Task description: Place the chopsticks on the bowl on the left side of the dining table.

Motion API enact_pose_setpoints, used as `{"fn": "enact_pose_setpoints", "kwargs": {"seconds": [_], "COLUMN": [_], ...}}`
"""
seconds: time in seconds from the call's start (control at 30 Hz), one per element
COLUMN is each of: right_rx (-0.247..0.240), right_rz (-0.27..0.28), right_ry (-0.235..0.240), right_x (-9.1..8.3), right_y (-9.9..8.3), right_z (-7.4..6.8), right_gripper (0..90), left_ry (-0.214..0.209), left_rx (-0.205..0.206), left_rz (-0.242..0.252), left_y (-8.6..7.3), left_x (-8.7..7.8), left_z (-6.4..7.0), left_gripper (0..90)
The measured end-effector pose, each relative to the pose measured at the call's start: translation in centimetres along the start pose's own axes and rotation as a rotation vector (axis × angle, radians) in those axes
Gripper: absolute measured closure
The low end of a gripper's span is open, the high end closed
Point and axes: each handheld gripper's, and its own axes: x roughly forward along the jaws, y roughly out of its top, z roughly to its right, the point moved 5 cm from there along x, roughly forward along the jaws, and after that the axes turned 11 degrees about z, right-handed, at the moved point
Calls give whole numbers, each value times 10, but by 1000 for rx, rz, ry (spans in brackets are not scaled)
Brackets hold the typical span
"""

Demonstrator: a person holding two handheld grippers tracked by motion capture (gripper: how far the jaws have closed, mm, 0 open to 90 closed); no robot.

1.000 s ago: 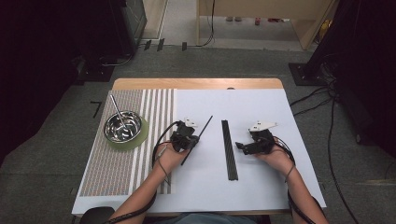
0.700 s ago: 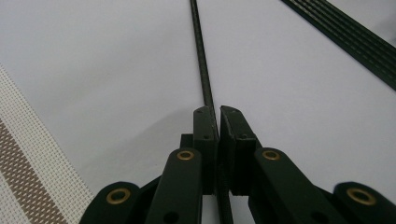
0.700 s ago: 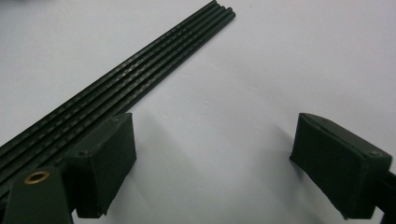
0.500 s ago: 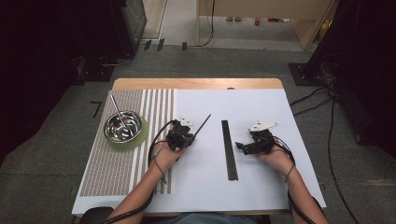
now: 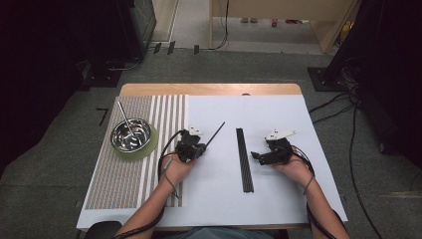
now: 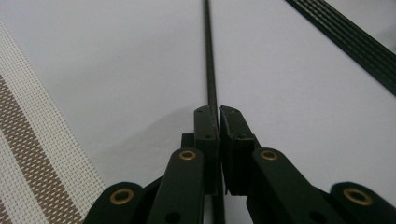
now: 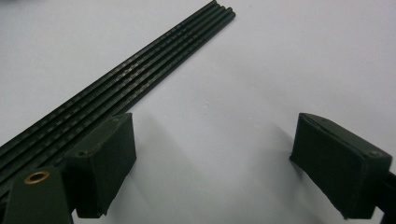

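Observation:
My left gripper (image 5: pixel 195 148) (image 6: pixel 218 122) is shut on a thin black rod (image 5: pixel 215 133) (image 6: pixel 208 56), which sticks out up and to the right over the white sheet. A row of several black rods (image 5: pixel 244 159) (image 7: pixel 135 86) lies side by side on the sheet between my hands. To the right of that row my right gripper (image 5: pixel 257 156) (image 7: pixel 212 163) rests open, with nothing between its jaws and its left jaw next to the rods.
A steel bowl (image 5: pixel 131 134) with a metal stick in it sits on a green coaster on the striped placemat (image 5: pixel 124 179) at the left. The white sheet (image 5: pixel 278 199) covers the rest of the wooden table. Cables trail on the floor at the right.
My left gripper has drifted slightly left with the rod in it. The right gripper has stayed in place.

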Motion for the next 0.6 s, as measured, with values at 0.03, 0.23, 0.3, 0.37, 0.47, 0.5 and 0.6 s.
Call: {"fn": "enact_pose_setpoints", "kwargs": {"seconds": [0.03,0.23,0.3,0.37,0.47,0.5,0.6], "right_rx": [0,0,1,1,-1,-1,-2], "right_rz": [0,0,0,1,2,2,2], "right_ry": [0,0,0,0,0,0,1], "right_x": [0,0,0,0,0,0,0], "right_y": [0,0,0,0,0,0,0], "right_z": [0,0,0,0,0,0,0], "right_gripper": [133,133,133,133,133,133,133], "left_ry": [0,-10,-13,-17,-22,-24,-27], "left_rx": [0,-6,-14,-22,-28,-32,-35], "left_rz": [0,-7,-6,2,7,10,14], "left_y": [0,2,3,6,8,9,12], "left_x": [0,-1,-2,-4,-7,-8,-12], "left_z": [0,0,-1,-3,-5,-6,-9], "left_gripper": [876,877,877,877,877,877,877]}}
